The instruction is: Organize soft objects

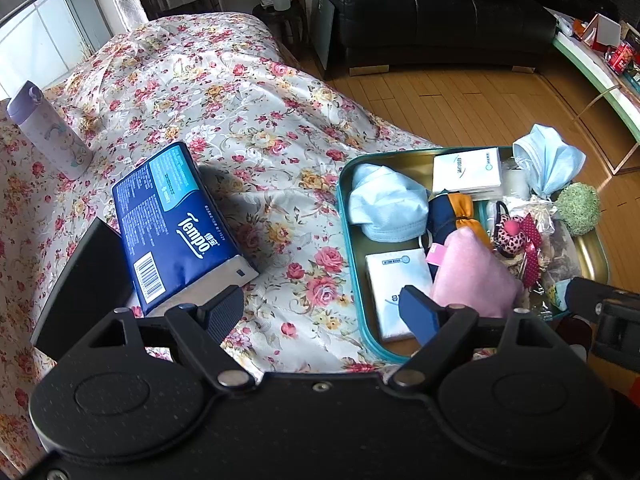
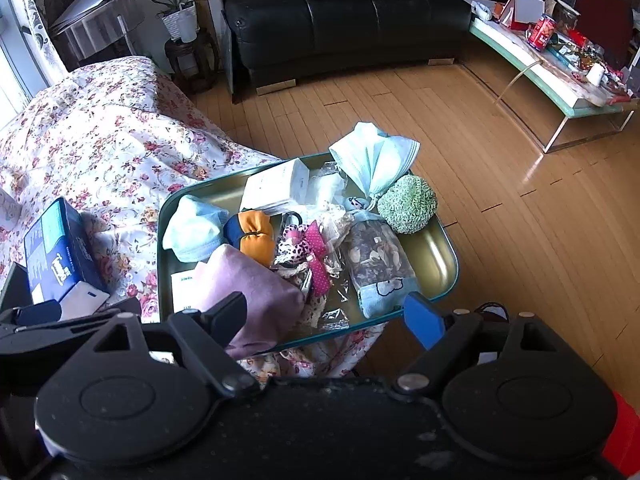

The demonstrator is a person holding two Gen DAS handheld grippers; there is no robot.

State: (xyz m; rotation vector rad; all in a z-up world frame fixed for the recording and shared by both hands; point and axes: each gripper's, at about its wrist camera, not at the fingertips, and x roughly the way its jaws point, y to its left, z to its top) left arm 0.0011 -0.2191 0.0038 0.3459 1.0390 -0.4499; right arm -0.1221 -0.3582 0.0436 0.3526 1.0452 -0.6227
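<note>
A teal-rimmed metal tray (image 1: 344, 216) (image 2: 448, 252) lies on the floral cloth, full of soft things: light blue face masks (image 1: 386, 204) (image 2: 194, 226), white tissue packs (image 1: 468, 174) (image 2: 276, 188), a pink pouch (image 1: 472, 276) (image 2: 256, 292), a navy-orange bow (image 1: 452, 212) (image 2: 250, 234), a leopard-print hair tie (image 2: 298, 246), a green pompom ball (image 1: 578, 208) (image 2: 407, 204) and a patterned drawstring bag (image 2: 376, 264). My left gripper (image 1: 320, 312) is open and empty above the cloth by the tray's near left corner. My right gripper (image 2: 326, 316) is open and empty over the tray's near edge.
A blue Tempo tissue pack (image 1: 176, 224) (image 2: 56, 252) leans on a black box (image 1: 80, 284) left of the tray. A pale bottle (image 1: 48, 132) stands at far left. Beyond are a wooden floor (image 2: 480, 160), a black sofa (image 2: 340, 24) and a cluttered low table (image 2: 560, 76).
</note>
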